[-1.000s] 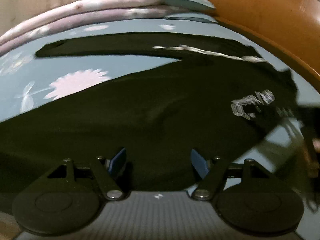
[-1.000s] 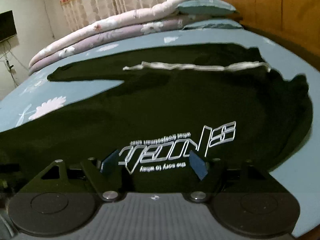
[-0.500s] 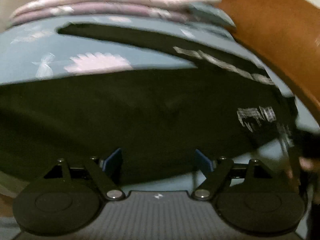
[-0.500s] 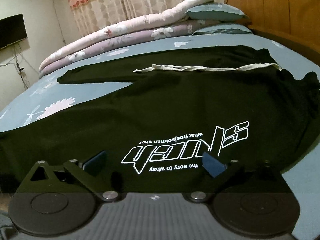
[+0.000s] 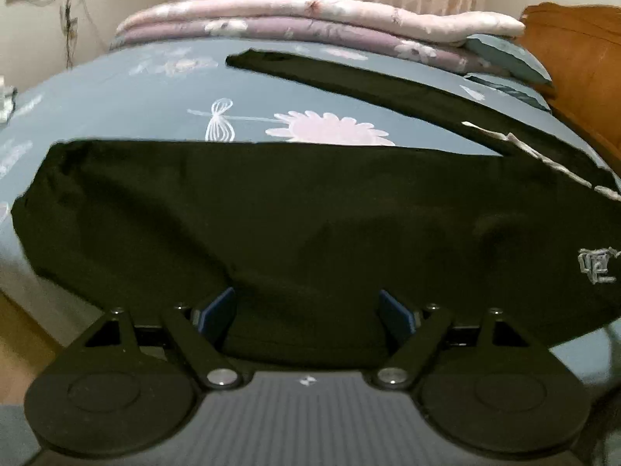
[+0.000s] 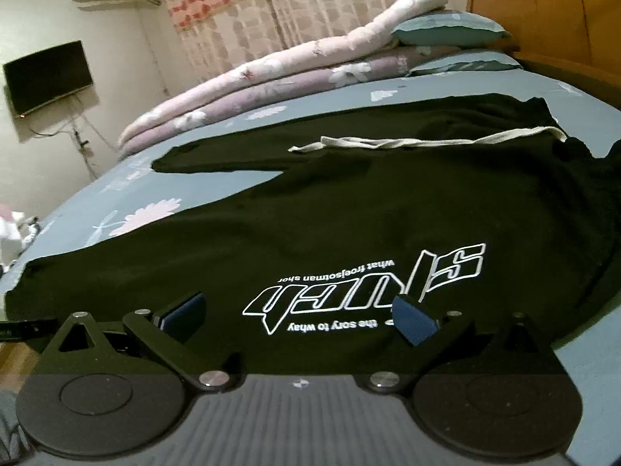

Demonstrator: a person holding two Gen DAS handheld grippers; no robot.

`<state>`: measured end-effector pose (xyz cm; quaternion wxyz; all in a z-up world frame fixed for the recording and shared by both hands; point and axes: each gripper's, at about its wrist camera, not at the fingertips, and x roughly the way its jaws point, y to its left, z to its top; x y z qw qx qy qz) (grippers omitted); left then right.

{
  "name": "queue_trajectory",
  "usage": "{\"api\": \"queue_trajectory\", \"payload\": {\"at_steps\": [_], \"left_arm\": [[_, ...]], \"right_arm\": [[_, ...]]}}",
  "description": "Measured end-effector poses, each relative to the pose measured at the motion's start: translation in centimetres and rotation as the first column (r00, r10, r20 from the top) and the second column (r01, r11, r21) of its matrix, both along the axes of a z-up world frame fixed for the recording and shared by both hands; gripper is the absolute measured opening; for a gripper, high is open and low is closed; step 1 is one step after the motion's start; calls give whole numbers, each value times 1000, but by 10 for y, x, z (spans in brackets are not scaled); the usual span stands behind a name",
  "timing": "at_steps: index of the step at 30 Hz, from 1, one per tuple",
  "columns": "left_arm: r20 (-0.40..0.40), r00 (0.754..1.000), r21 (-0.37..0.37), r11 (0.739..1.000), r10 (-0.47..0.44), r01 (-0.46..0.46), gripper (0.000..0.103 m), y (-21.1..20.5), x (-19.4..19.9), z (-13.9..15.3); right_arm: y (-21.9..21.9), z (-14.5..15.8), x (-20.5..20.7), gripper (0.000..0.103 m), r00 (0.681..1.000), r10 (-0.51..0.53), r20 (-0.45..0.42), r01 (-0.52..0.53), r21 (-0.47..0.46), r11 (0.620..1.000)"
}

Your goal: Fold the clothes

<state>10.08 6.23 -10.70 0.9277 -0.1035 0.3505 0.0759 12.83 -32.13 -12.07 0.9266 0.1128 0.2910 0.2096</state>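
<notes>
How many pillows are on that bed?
2 show in the right wrist view, both at the headboard end: one blue-grey pillow propped on the rolled floral quilts, another flat pillow below it on the bed. More may hide behind the quilts.

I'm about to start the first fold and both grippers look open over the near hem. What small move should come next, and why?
Probably lower both grippers and close them on the near hem. The black sweatshirt lies spread flat on the blue bedsheet, its sleeve still stretched out. The left gripper and the right gripper both have jaws spread wide with only loose cloth between them, so neither has a grip yet.
</notes>
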Motion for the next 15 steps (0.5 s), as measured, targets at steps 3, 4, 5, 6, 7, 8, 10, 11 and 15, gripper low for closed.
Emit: {"api": "queue_trajectory", "payload": {"at_steps": [3,4,5,6,7,8,10,11,15], "left_arm": [[19,1000,-10,1000,16,-16,81,0,-7,5],[18,1000,3,1000,11,-12,81,-1,-1,5],[15,1000,21,1000,4,-4,81,-3,8,5],[11,1000,39,999,-3,3,82,-5,17,4],[8,1000,56,998,-10,10,82,-6,25,4],[2,1000,68,998,-12,12,82,-8,25,2],[-9,1000,86,996,-10,11,82,-11,19,-5],[-15,1000,95,995,-9,11,82,-12,16,-8],[-38,999,132,991,-6,11,84,-17,4,-21]], "right_arm": [[-8,4,-9,103,998,44,47,-45,31,998],[-10,6,-11,103,997,47,61,-49,31,998],[-10,6,-11,103,997,39,64,-41,32,999],[-11,6,-11,103,998,28,63,-30,32,999],[-11,6,-9,103,998,17,59,-19,34,999],[-10,6,-8,103,998,12,58,-14,35,999],[-7,6,-6,103,998,9,59,-11,35,999],[-5,7,-5,103,998,12,61,-14,33,999],[2,8,-6,103,997,28,72,-29,15,999]]}}
